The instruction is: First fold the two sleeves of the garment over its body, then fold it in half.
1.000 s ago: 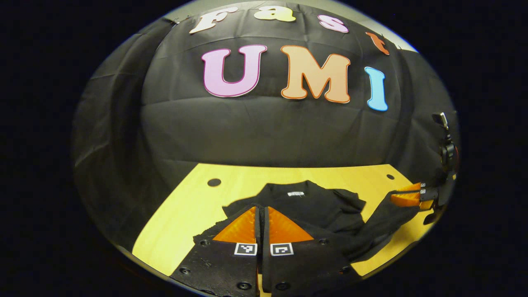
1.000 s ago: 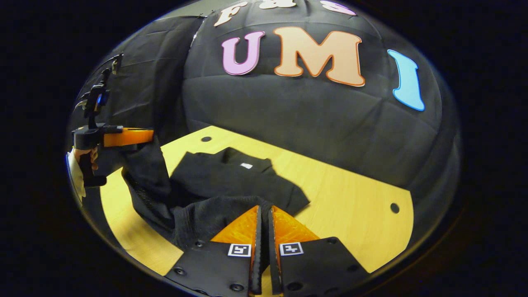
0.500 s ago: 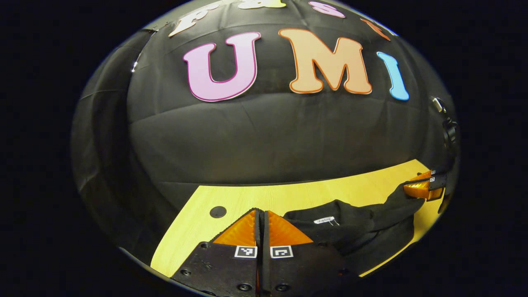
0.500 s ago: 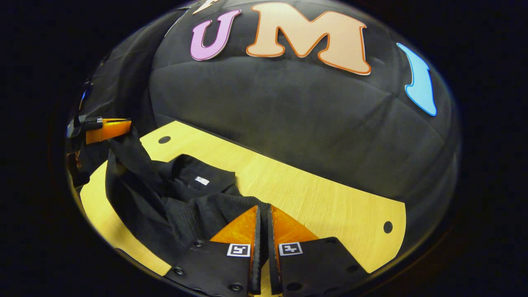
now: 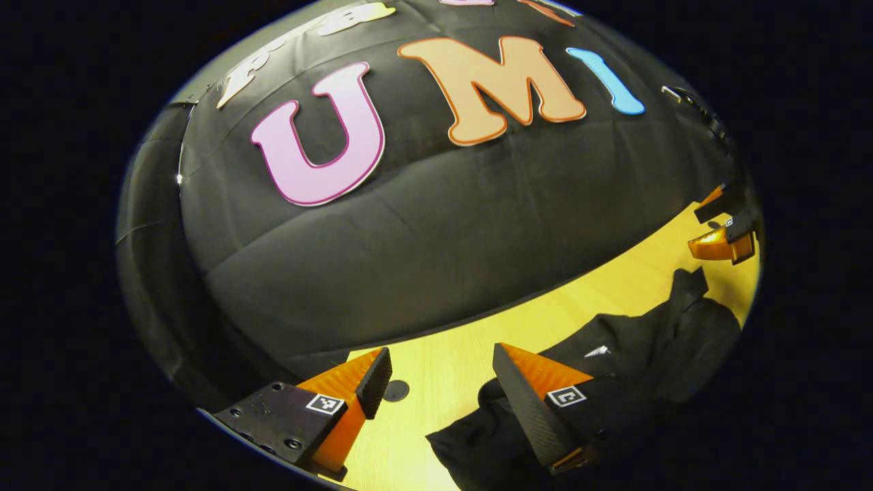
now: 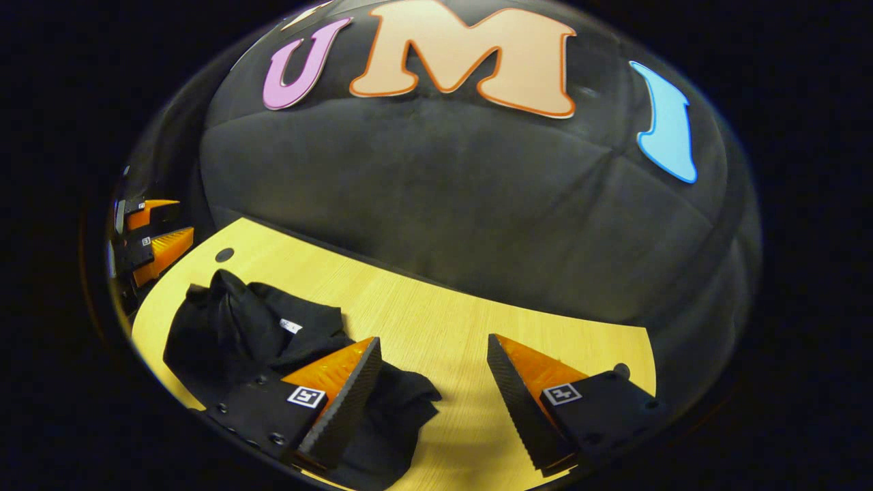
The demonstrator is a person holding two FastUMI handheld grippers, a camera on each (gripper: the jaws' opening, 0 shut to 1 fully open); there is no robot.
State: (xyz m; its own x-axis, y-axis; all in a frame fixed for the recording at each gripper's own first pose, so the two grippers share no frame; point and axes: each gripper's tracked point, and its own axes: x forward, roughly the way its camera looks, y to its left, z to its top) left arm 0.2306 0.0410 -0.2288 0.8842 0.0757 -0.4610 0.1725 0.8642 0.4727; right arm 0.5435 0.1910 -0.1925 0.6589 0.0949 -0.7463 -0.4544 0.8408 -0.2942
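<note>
Your left claw [image 5: 436, 375] and right claw [image 6: 430, 368] are both spread wide, pinching nothing, above the black garment [image 6: 232, 327] lying bunched on the desk [image 6: 436, 314].

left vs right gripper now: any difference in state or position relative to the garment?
The left gripper has bare table between its fingers, the black garment to one side; the right gripper has one finger over the garment's edge, the other over bare wood. Shared: both are open and hold nothing.
</note>
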